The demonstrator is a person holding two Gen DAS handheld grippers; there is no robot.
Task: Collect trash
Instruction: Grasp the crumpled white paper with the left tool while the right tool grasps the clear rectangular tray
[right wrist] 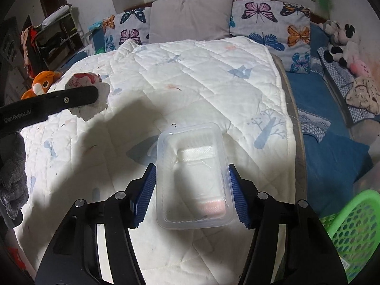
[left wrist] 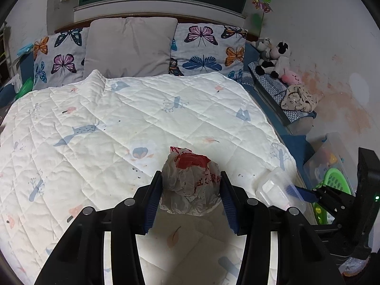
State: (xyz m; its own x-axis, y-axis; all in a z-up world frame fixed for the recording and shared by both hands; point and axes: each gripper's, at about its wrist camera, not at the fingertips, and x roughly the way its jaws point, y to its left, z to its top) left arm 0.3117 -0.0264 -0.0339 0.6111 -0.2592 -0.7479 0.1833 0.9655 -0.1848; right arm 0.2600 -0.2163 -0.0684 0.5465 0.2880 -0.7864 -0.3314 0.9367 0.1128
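Observation:
A crumpled white plastic bag with red print sits between the blue pads of my left gripper, which is shut on it just above the white quilt. My right gripper is shut on a clear plastic container, its pads against the two long sides, near the quilt's right edge. In the left wrist view the same container shows at the right, with one blue finger of the right gripper on it. The right wrist view shows the bag at the left behind the left gripper's black finger.
A green perforated basket stands on the floor right of the bed. Butterfly pillows and a grey pillow line the headboard. Plush toys sit on the right ledge, and an orange plush lies at the left.

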